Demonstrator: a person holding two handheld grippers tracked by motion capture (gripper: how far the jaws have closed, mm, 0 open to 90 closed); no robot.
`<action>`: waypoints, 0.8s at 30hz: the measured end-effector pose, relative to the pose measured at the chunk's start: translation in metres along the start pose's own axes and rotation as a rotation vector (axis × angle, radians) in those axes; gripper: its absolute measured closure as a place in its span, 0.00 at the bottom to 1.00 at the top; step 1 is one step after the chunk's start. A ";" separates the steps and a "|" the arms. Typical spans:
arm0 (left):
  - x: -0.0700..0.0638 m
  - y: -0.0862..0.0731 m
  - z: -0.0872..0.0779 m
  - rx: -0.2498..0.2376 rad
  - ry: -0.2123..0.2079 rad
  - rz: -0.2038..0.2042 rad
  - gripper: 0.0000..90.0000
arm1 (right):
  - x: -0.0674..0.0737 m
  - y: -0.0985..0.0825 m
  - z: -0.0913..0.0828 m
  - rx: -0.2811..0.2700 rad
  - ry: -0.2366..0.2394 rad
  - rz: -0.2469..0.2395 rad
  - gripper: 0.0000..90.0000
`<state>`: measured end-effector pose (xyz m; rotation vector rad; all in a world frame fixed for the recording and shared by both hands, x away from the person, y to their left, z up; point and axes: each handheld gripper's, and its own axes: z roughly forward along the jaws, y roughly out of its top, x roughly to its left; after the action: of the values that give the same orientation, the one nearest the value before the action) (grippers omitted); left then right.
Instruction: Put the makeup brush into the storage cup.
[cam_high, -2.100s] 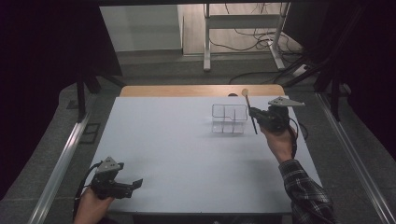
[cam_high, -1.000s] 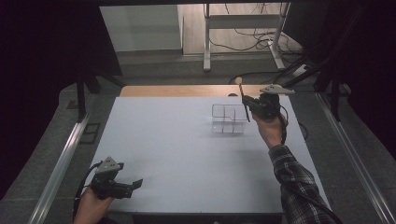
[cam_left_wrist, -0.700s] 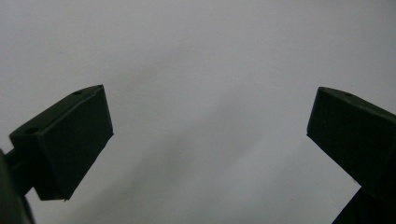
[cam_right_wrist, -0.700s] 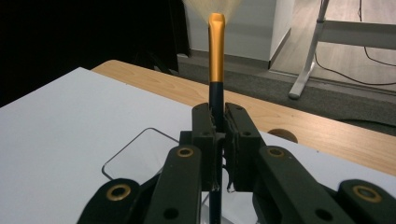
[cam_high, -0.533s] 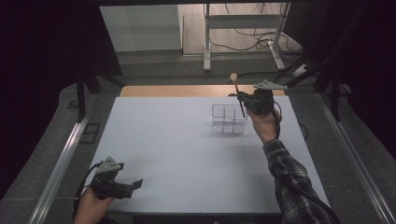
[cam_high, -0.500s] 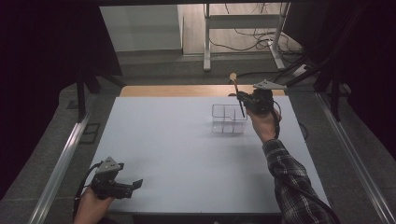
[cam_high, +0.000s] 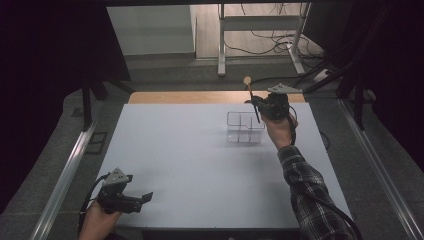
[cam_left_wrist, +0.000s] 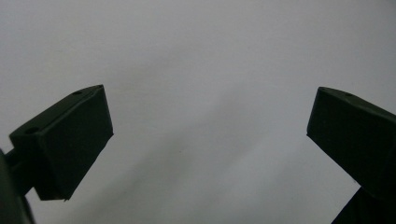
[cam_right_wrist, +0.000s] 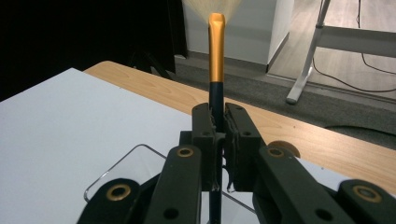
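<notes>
1. A clear plastic box (cam_high: 245, 128) with dividers sits on the white table (cam_high: 200, 165), toward the far right part of it; everything below is placed against this box.
2. The right gripper (cam_high: 256, 101) hangs just above the box's right end, held up by a hand (cam_high: 278, 129) in a plaid sleeve (cam_high: 312, 197).
3. Its jaws are pressed together on the dark handle of a brush (cam_high: 251, 98), with no gap showing between them beyond the handle itself (the right gripper view shows this best).
4. In that view the brush (cam_right_wrist: 216, 70) stands nearly upright between the jaws, its gold band above them and pale bristles at the very top; the handle runs down past the jaws toward the box's clear rim (cam_right_wrist: 133, 156).
5. From above, the brush's lower end reaches down over the box's right compartments; whether it touches the box I cannot tell.
6. The left gripper (cam_high: 145, 198) rests well apart from the box, at the table's near left corner, held in the left hand (cam_high: 97, 220).
7. Its jaws stand wide apart with nothing between them, just bare white tabletop (cam_left_wrist: 201, 70).
</notes>
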<state>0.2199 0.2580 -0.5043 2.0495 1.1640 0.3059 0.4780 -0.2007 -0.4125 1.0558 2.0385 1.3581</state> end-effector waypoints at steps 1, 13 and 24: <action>0.000 0.000 0.000 0.001 0.000 0.001 0.01 | -0.001 -0.001 0.000 0.000 -0.001 0.003 0.93; 0.000 0.000 0.000 0.005 0.000 0.003 0.01 | -0.004 -0.013 0.006 0.015 -0.009 0.008 0.93; 0.000 0.000 0.001 0.007 -0.001 0.004 0.01 | -0.007 -0.023 0.010 0.038 -0.017 0.005 0.93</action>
<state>0.2202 0.2575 -0.5050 2.0582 1.1627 0.3032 0.4819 -0.2055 -0.4382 1.0858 2.0581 1.3138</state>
